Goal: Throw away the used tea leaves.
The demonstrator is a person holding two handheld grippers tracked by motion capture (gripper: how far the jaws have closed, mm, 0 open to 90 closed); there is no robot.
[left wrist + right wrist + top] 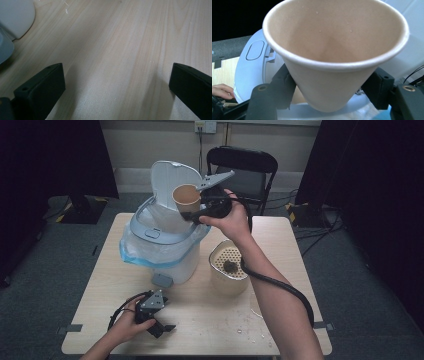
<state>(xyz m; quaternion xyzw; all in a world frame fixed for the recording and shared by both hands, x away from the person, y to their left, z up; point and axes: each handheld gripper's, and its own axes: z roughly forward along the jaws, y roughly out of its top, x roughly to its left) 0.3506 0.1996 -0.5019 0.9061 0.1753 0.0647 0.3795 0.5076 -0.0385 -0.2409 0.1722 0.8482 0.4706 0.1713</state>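
The right gripper (192, 212) holds a brown paper cup (186, 197) above the open bin (165, 245), its jaws clenched on the cup's sides. In the high view the cup lies tipped on its side, its mouth turned toward the camera, in front of the bin's raised lid (170, 182). The right gripper view looks straight into the cup (334, 50): the inside is bare apart from a few tiny specks on the wall, and the two black jaws press against the lower part of the cup from either side. Behind it the pale bin lid (249, 67) shows, with an oval button on it.

The bin stands on the far left part of the wooden table (210, 320) and is lined with a clear bag edged in blue (132, 255). Just to the right of the bin stands a cream container with a perforated top (229, 267), a dark lump lying on it.

The left gripper (160, 325) rests low over the near left part of the table, well apart from the bin. In the left gripper view its jaws stand wide and released, with bare wood (120, 62) between them. A few small crumbs lie scattered on the table near the right forearm (280, 295).
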